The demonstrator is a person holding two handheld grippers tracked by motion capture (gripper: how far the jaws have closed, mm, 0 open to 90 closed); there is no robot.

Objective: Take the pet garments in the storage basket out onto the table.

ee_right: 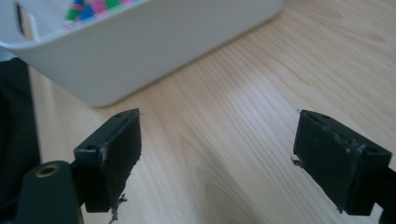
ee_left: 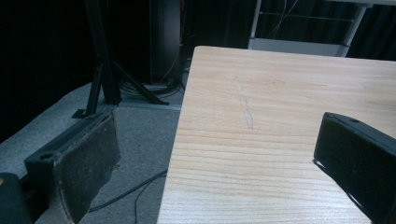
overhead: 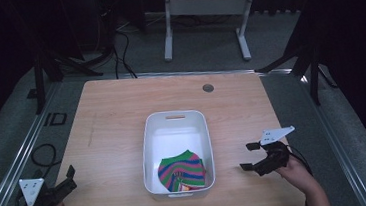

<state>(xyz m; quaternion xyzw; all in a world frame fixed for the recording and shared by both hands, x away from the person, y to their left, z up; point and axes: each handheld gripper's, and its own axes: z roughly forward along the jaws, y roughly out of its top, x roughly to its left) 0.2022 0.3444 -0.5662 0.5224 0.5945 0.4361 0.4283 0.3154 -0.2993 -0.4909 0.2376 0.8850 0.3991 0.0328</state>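
1. We take the wooden table (overhead: 113, 134) as the largest item; every place below is given relative to the white plastic bin (overhead: 151, 151) that stands on it, at the middle of the near half.
2. The bin is rectangular with rounded corners and has a slot handle in its far wall. In the right gripper view its outer wall (ee_right: 154, 51) stands just beyond the jaws, on the tabletop (ee_right: 243, 116).
3. Inside the bin, in its near end, lies a folded striped cloth (overhead: 182, 171) in green, pink, blue and purple bands. It rests on the bin floor, and the far half of that floor is bare white. A strip of the same cloth (ee_right: 93, 8) shows over the rim in the right gripper view.
4. The right gripper (overhead: 250, 156), held in the person's right hand (overhead: 297, 172), sits to the right of the bin, near it but apart, low over the table. We find its jaws spread wide with nothing between them; bare wood shows in the gap (ee_right: 217, 154).
5. The left gripper (overhead: 70, 176) is well to the left of the bin, at the table's near left corner. Its jaws are likewise wide apart and hold nothing; one hangs past the table edge (ee_left: 180, 140) over the grey floor.
6. A small round grommet (overhead: 208, 87) is set in the table beyond the bin's far end.
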